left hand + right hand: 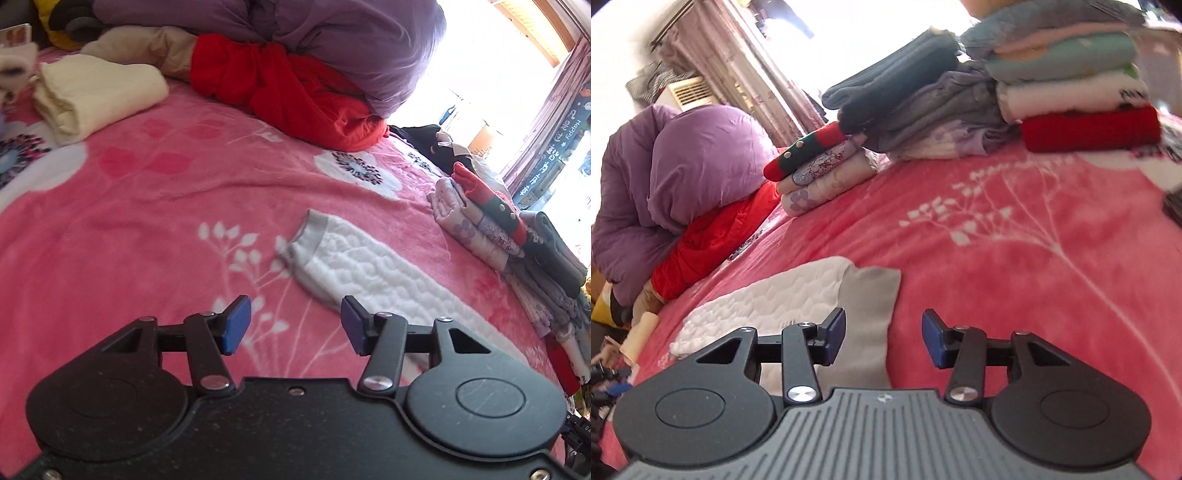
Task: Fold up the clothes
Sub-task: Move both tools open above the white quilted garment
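A white quilted garment (373, 277) with a grey cuff lies flat on the pink floral blanket (155, 221). It also shows in the right wrist view (768, 295), its grey band (868, 317) toward me. My left gripper (295, 325) is open and empty, just above the blanket beside the garment's near end. My right gripper (882, 338) is open and empty, with its left finger over the grey band.
Stacks of folded clothes (1034, 96) line the blanket's edge, also in the left wrist view (509, 236). A purple quilt (295, 40) over a red jacket (291, 92) is heaped at the back. A folded cream sweater (96, 92) lies far left.
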A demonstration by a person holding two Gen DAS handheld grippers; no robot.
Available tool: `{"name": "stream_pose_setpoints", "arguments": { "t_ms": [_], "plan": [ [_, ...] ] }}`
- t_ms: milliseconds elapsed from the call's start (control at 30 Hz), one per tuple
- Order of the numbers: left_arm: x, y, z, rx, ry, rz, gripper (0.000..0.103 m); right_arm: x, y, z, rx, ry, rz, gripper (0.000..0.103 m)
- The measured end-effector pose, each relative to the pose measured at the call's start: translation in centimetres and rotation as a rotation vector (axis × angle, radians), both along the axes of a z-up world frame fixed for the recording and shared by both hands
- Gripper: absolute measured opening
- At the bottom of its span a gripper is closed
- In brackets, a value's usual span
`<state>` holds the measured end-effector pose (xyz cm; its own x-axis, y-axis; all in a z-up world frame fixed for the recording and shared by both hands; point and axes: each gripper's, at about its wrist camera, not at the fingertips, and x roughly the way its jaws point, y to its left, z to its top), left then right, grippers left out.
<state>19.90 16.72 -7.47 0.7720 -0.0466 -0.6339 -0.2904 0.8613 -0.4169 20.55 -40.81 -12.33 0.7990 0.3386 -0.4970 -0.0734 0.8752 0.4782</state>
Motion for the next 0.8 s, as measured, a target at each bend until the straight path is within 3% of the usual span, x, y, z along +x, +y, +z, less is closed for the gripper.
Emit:
{"name": "stream_pose_setpoints", "arguments": {
  "t_ms": [333, 533, 667, 700, 733, 767, 800],
  "plan": [
    [8.3, 1.7, -3.2, -0.005, 0.044, -0.014, 0.055, 6.3, 1.0, -0.2, -0.039, -0.076, 0.196, 0.048],
    [10.4, 2.0, -4.4, 0.008, 0.042, -0.072, 0.063, 8.6, 2.0, 0.1, -0.082, -0.112, 0.285, 0.050],
    [10.9, 2.0, -4.7, -0.006, 0.011, -0.099, 0.065, 9.5, 2.8, -0.8, -0.120, -0.069, 0.328, 0.054],
    [10.8, 1.8, -4.7, 0.000, 0.001, -0.118, 0.062, 9.6, 3.1, -1.0, -0.128, -0.062, 0.341, 0.054],
    [10.9, 1.3, -4.7, 0.019, -0.004, -0.147, 0.050, 9.8, 3.5, -1.2, -0.135, -0.054, 0.353, 0.054],
    [10.9, 0.8, -4.7, 0.050, -0.006, -0.172, 0.045, 9.9, 3.8, -1.5, -0.142, -0.046, 0.366, 0.054],
    [10.9, 0.2, -4.6, 0.087, -0.009, -0.192, 0.035, 10.0, 4.1, -1.7, -0.149, -0.038, 0.379, 0.040]
  ]
}}
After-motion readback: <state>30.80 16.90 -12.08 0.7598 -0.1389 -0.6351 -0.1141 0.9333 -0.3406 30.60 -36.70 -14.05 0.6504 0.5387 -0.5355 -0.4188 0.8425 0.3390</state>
